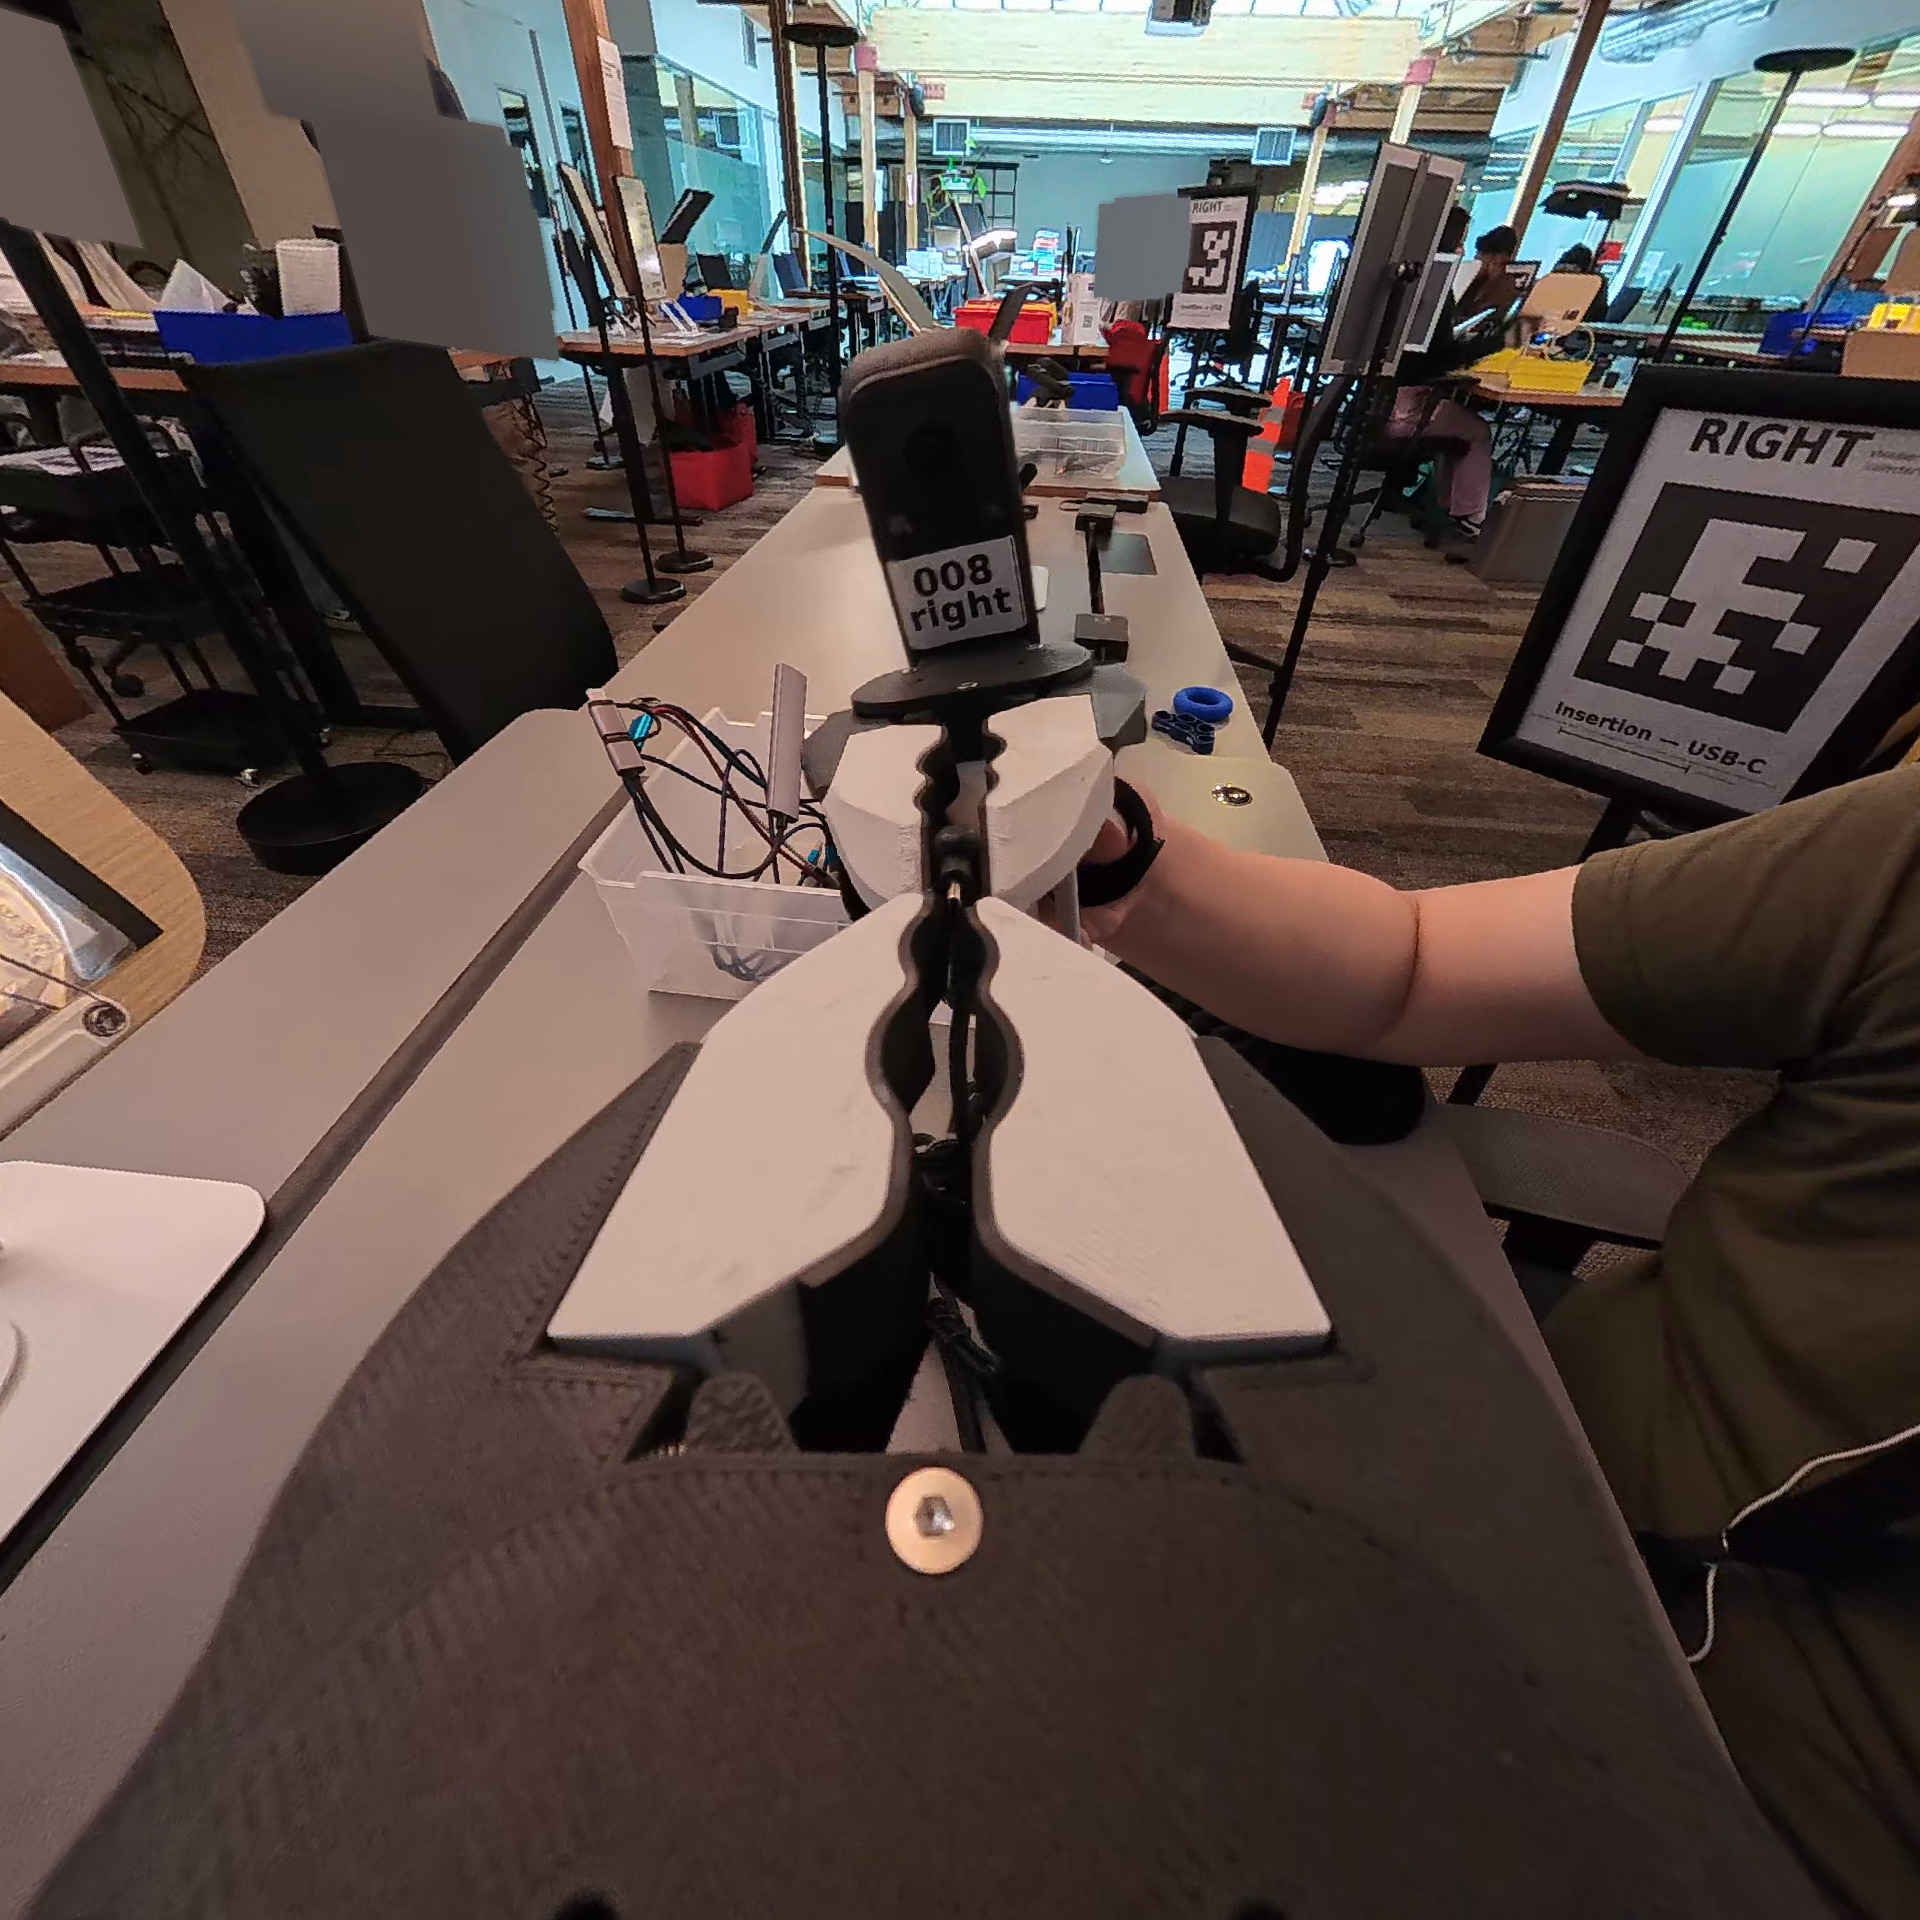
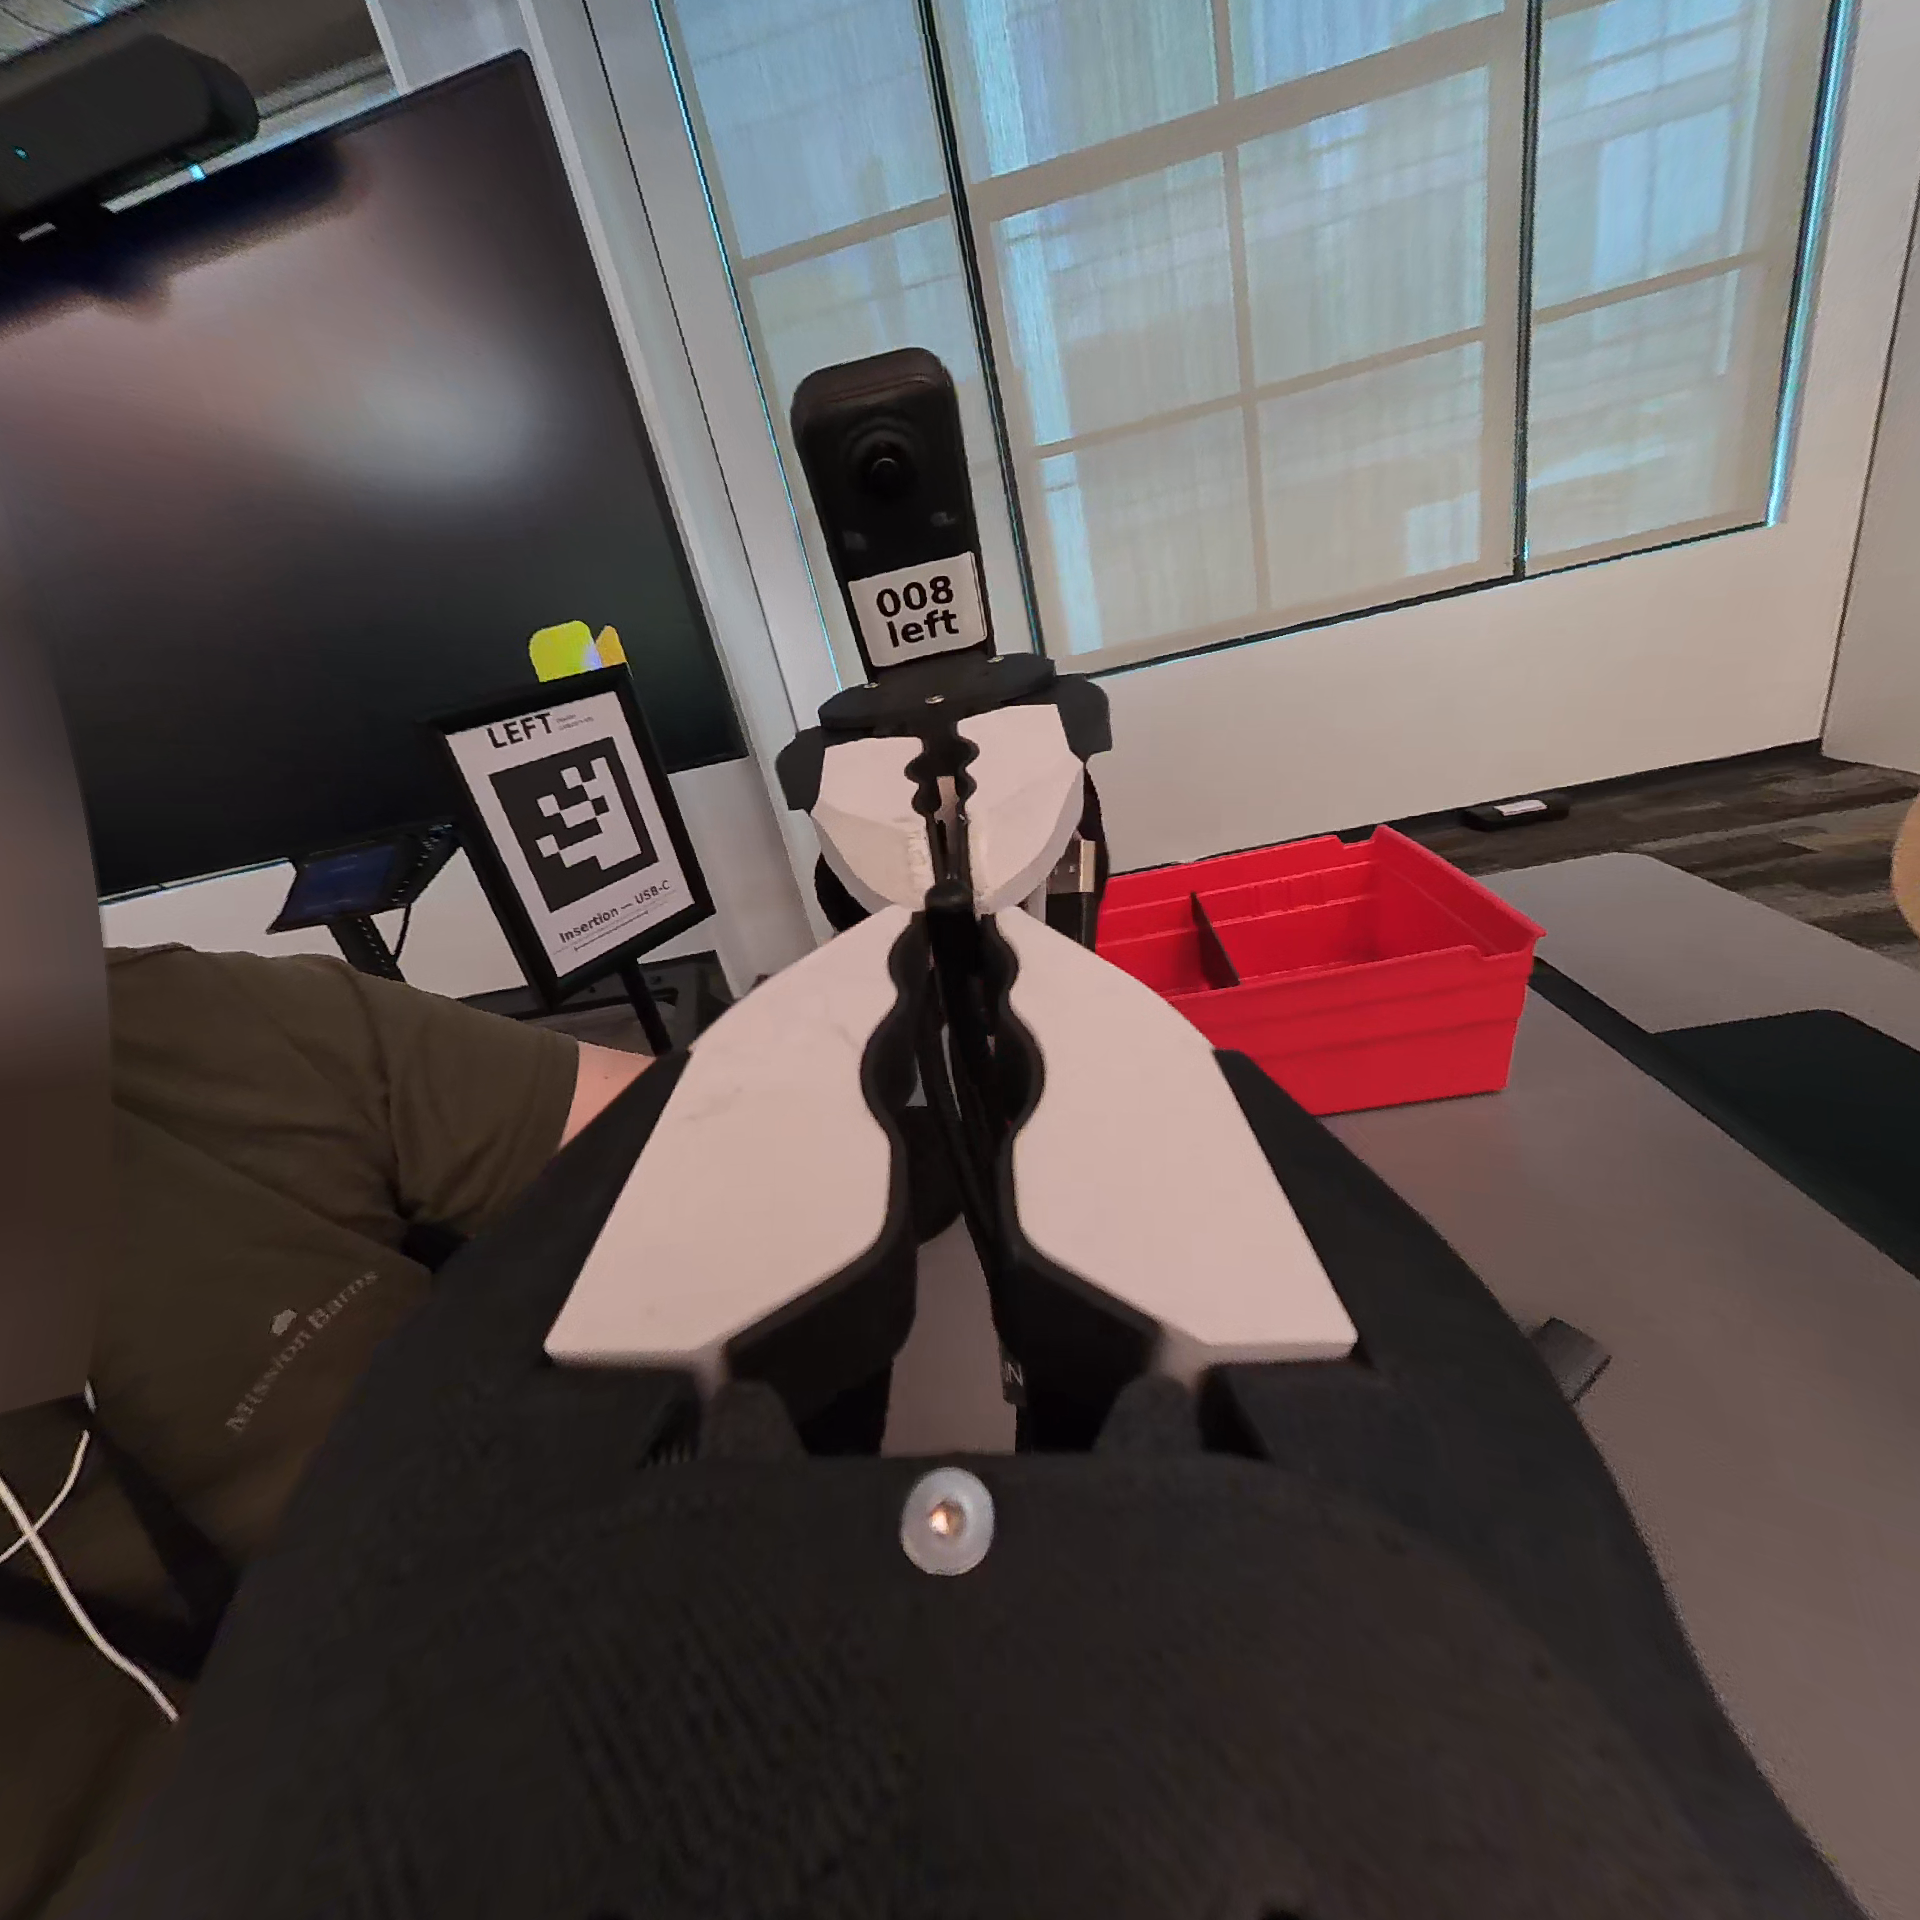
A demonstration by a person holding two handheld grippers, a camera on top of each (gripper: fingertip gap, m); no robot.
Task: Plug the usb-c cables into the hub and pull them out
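My left gripper [image 1: 951, 909] is shut on a black braided usb-c cable [image 1: 964, 1049] that runs between its white fingers. The cable's metal-tipped plug [image 1: 953, 881] sticks out of the tips. Facing it tip to tip, my right gripper [image 1: 951, 831] is held by a person's hand and is shut on a dark hub. The plug meets the hub's end [image 1: 948, 844]; I cannot tell how deep it sits. In the right wrist view my right gripper [image 2: 940, 914] is shut on the black hub [image 2: 971, 1143], and the left gripper [image 2: 940, 831] faces it.
A clear bin [image 1: 717, 904] with several cables and a silver hub [image 1: 784, 748] stands left of the grippers on the grey table [image 1: 364, 987]. A red divided bin [image 2: 1320, 987] sits behind the left gripper. More black hubs [image 1: 1101, 629], a blue ring [image 1: 1200, 704] and marker signs [image 1: 1725, 592] are nearby. My two grippers' fingertips are within a few centimetres of each other.
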